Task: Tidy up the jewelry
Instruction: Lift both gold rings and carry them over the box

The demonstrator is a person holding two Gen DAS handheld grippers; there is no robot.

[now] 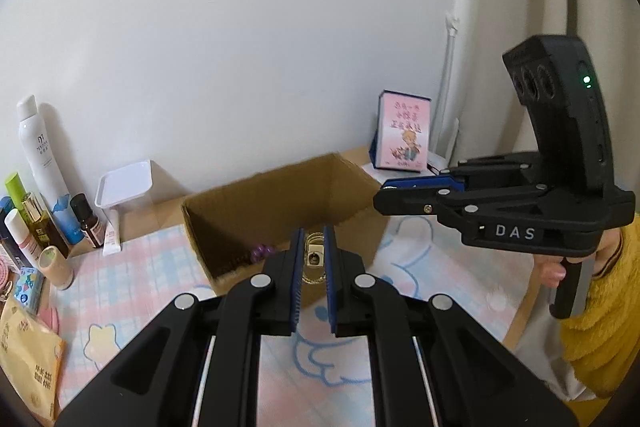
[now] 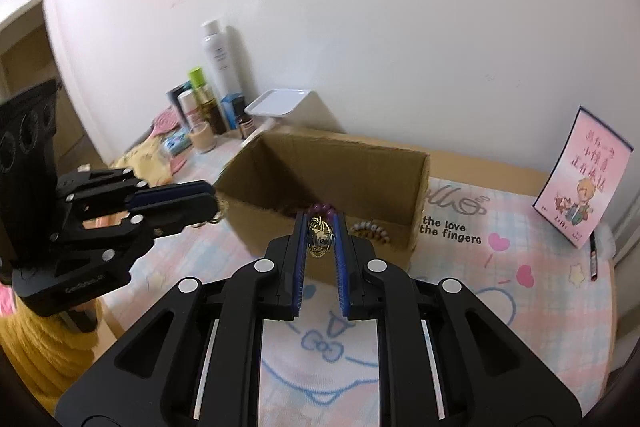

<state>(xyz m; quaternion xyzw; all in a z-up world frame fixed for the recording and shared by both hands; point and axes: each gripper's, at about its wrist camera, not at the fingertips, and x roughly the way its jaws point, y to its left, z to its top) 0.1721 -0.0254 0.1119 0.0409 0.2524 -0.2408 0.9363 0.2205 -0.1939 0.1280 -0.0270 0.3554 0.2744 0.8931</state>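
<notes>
An open cardboard box (image 1: 224, 227) (image 2: 416, 187) stands on the pastel mat. My left gripper (image 1: 313, 241) is shut on a gold jewelry piece (image 1: 314, 259) with a dark stone, held over the box's near edge; it also shows in the right wrist view (image 2: 212, 205), with gold loops hanging at its tips. My right gripper (image 2: 323, 223) is shut on a gold pendant (image 2: 319, 237) with a dark bead, just before the box; it also shows in the left wrist view (image 1: 380, 201). Purple beads (image 1: 262, 250) (image 2: 320, 207) and a pale bead bracelet (image 2: 372, 229) lie inside the box.
Cosmetic bottles (image 1: 38, 163) (image 2: 218, 55) and a white tray (image 1: 124, 183) (image 2: 278, 103) stand along the wall on the left. A pink book (image 1: 404, 131) (image 2: 584, 183) leans at the right. Packets (image 1: 28, 351) lie at the mat's left edge.
</notes>
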